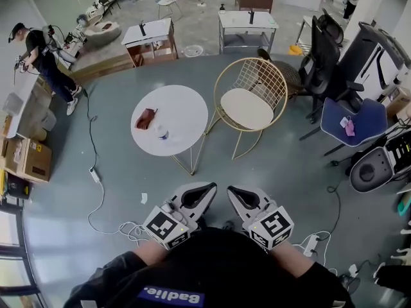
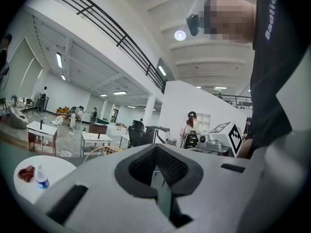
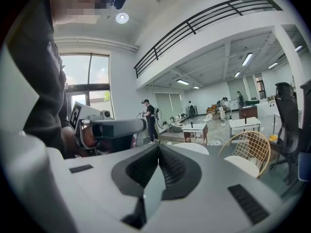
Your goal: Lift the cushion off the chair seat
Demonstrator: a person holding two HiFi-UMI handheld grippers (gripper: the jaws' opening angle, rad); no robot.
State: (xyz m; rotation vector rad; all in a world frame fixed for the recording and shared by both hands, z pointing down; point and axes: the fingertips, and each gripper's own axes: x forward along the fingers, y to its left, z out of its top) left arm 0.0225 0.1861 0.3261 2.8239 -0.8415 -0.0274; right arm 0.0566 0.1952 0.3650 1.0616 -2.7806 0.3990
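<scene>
Open lab hall: scattered desks [image 1: 149,32], office chairs [image 1: 323,47] (mezzanine railing [image 3: 209,25] overhead).

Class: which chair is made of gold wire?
The chair beside the white table, holding a cream cushion; its neighbours are a black chair and a blue chair.

Cushion [image 1: 247,108]: plain cream.
Chair [image 1: 258,74]: gold wire, grid lattice on the back.
Round table [image 1: 180,104]: white top, gold legs.
On it: a reddish-brown item [image 1: 146,118], possibly cloth but too small to tell, and a bottle [image 1: 162,133], clear with a blue label.
Floor [image 1: 257,172]: plain grey-blue.
Left gripper [image 1: 207,188] and right gripper [image 1: 235,192]: light grey shells with black cross-hatched pads [image 2: 146,166].
Marker cube [image 1: 166,226] on each: white faces, black square pattern.
Office chair [image 1: 324,50]: black.
Seat [image 1: 369,117] beside it: blue, with a pink bit on top.
</scene>
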